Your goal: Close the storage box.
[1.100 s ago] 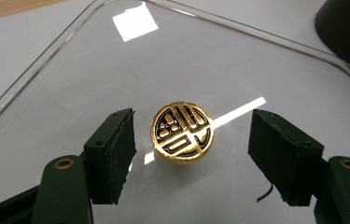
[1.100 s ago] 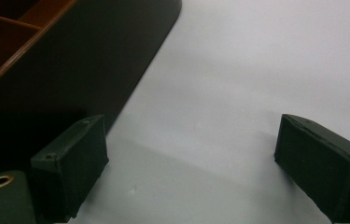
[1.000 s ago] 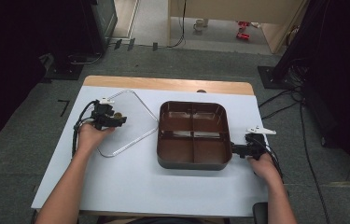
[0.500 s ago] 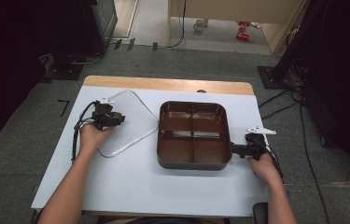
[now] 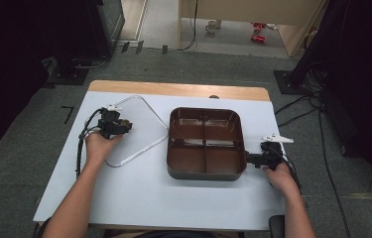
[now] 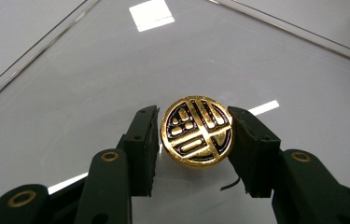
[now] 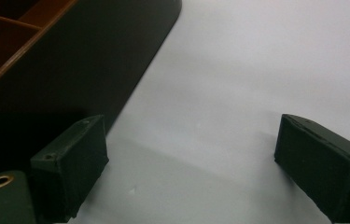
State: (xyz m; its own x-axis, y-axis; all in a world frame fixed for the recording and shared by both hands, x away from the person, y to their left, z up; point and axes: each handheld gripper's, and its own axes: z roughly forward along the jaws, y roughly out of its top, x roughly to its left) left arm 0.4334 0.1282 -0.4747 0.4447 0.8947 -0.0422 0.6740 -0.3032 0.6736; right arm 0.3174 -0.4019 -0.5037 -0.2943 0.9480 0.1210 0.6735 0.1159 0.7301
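Honestly, the left tongs [image 6: 193, 140] pinch the gold knob [image 6: 196, 131] of that clear lid [image 5: 135, 130] lying on the tabletop [image 5: 139, 198], so a smooth rim could slip. Right tongs [image 7: 189, 165] sit wide apart beside the brown tray [image 5: 206, 144].

Gold-and-black patterned knob [image 6: 196, 132], brown four-part tray [image 5: 206, 143], white table [image 5: 139, 198], black tools.

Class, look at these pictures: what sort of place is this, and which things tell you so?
Probably a lab or studio set up for recording: a white table on grey carpet, cables trailing across the floor, and black equipment stands around it.
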